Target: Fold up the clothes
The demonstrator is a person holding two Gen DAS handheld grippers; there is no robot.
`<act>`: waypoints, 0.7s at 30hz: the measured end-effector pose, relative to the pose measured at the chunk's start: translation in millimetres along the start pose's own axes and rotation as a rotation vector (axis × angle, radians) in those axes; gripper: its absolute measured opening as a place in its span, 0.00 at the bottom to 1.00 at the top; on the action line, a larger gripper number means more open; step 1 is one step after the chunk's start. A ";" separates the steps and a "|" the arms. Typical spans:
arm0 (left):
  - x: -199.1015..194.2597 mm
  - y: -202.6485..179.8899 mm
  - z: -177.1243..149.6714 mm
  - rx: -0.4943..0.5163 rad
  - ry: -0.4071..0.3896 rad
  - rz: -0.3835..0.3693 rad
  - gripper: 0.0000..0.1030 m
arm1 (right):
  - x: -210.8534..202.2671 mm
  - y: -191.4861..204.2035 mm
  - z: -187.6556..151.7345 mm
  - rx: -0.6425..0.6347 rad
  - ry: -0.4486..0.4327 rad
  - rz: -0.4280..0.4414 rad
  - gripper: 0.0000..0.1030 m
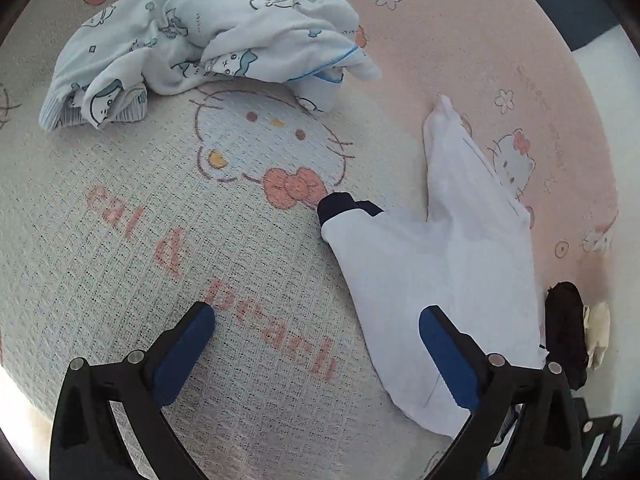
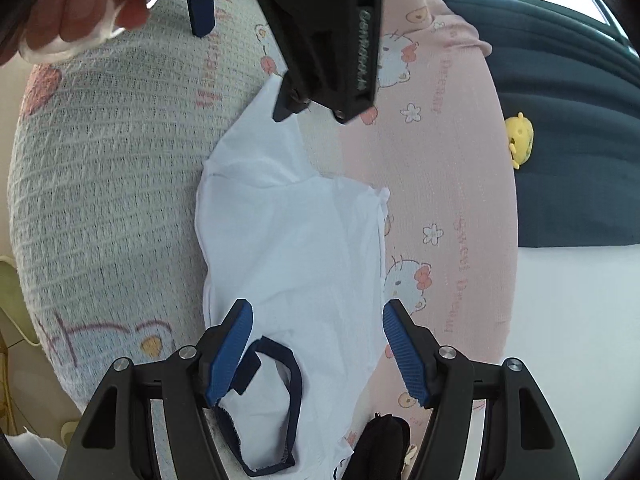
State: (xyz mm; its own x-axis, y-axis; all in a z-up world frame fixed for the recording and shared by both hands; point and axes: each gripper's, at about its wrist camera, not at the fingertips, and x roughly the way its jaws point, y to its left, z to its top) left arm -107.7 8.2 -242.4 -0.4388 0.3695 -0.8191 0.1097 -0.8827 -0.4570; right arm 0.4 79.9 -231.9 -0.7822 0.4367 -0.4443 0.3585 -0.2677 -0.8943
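A white garment (image 1: 440, 256) with navy trim (image 1: 340, 204) lies flat on the cat-print blanket (image 1: 160, 240), folded partway. My left gripper (image 1: 317, 312) is open above the blanket, nothing between its fingers, and its right finger (image 1: 444, 352) hangs over the garment's left edge. A crumpled light-blue printed garment (image 1: 200, 48) lies at the far left. In the right wrist view my right gripper (image 2: 317, 308) is open over the white garment (image 2: 296, 240), near its navy collar (image 2: 294, 380). The left gripper's body (image 2: 328, 40) and a hand (image 2: 80, 4) show at the top.
A black item (image 1: 564, 328) and a cream item (image 1: 598, 332) lie by the white garment's right side. A dark blue cushion (image 2: 568, 120) with a small yellow toy (image 2: 520, 136) borders the blanket's pink part (image 2: 440, 160). A white surface (image 2: 580, 320) lies beyond the blanket's edge.
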 end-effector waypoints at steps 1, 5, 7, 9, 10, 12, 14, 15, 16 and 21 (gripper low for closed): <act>1.1 0.2 3.7 -0.002 0.028 0.004 1.00 | -0.9 2.9 2.0 -0.009 -0.007 0.002 0.65; 2.3 13.5 10.9 -0.090 0.146 -0.170 1.00 | -4.3 11.8 6.7 -0.015 -0.022 0.022 0.65; 7.0 19.8 13.4 -0.182 0.231 -0.304 1.00 | -4.8 15.2 6.8 -0.013 -0.022 0.029 0.65; 12.8 19.6 8.0 -0.269 0.269 -0.396 1.00 | -5.6 18.1 6.6 -0.014 -0.022 0.033 0.65; 14.6 19.0 7.4 -0.287 0.269 -0.412 1.00 | -6.3 19.0 6.2 -0.016 -0.022 0.033 0.65; 17.9 17.0 6.7 -0.319 0.268 -0.442 1.00 | -8.2 19.8 5.5 -0.017 -0.023 0.038 0.65; 16.3 -1.3 14.0 -0.291 0.249 -0.440 1.00 | -10.1 19.3 4.0 -0.016 -0.023 0.041 0.65; 17.2 -5.6 16.3 -0.254 0.241 -0.417 1.00 | -9.9 18.3 3.1 -0.015 -0.021 0.043 0.65; 17.9 -9.7 19.0 -0.203 0.235 -0.392 1.00 | -9.6 18.4 2.3 -0.012 -0.019 0.042 0.65; 34.3 -22.8 29.0 0.002 0.229 -0.344 1.00 | 6.7 23.9 4.1 -0.014 0.029 0.019 0.65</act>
State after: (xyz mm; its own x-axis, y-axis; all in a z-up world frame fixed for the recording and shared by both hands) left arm -151.1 32.6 -250.1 -0.2397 0.6980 -0.6748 -0.0104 -0.6968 -0.7172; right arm 1.6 72.9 -256.1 -0.7602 0.4566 -0.4622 0.3803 -0.2640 -0.8864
